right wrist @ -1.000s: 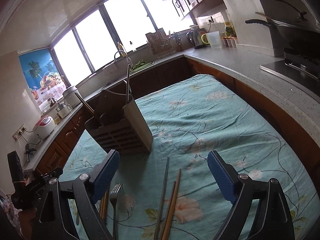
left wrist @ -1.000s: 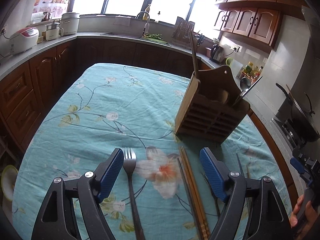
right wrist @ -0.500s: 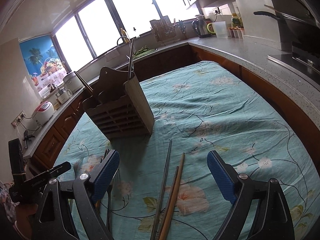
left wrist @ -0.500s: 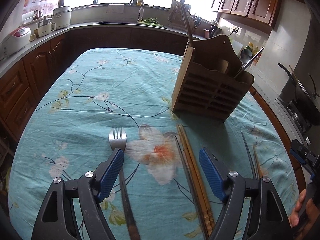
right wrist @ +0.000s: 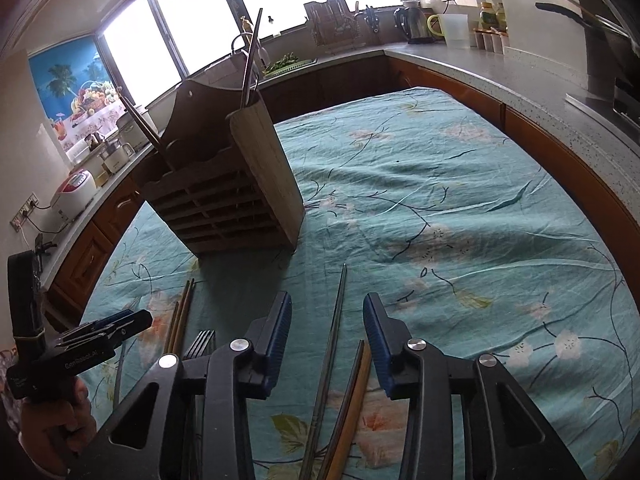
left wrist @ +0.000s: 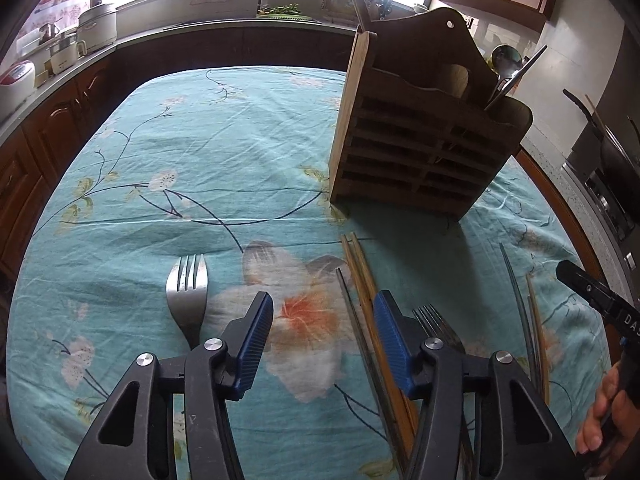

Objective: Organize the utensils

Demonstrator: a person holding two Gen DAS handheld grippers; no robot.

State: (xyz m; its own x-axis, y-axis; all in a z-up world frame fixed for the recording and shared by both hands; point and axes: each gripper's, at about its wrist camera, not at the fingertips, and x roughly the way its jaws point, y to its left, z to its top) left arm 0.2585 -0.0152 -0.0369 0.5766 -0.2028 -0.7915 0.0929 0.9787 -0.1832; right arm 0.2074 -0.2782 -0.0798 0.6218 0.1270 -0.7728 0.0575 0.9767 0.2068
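Observation:
A wooden utensil holder [left wrist: 424, 136] stands on the teal floral tablecloth [left wrist: 160, 152], with a spoon and chopsticks in it; it also shows in the right wrist view [right wrist: 232, 188]. My left gripper [left wrist: 323, 328] is open and empty, low over the cloth. A silver fork [left wrist: 187, 296] lies just left of it, wooden chopsticks [left wrist: 366, 280] under its right finger, a second fork [left wrist: 436, 324] beyond. My right gripper [right wrist: 327, 330] is open, straddling a metal chopstick [right wrist: 334, 336]; a wooden chopstick [right wrist: 354, 396] lies beside its right finger.
More chopsticks [left wrist: 524, 320] lie at the right of the cloth. Kitchen counters with a rice cooker [left wrist: 16, 80], a kettle [right wrist: 414, 24] and a wok [left wrist: 616, 152] ring the table. The right gripper's body [left wrist: 600, 300] shows at the left view's right edge.
Both grippers have dropped lower and moved forward toward the utensils. Both jaws have narrowed. The left gripper has shifted right, off the silver fork; the right now straddles the metal chopstick.

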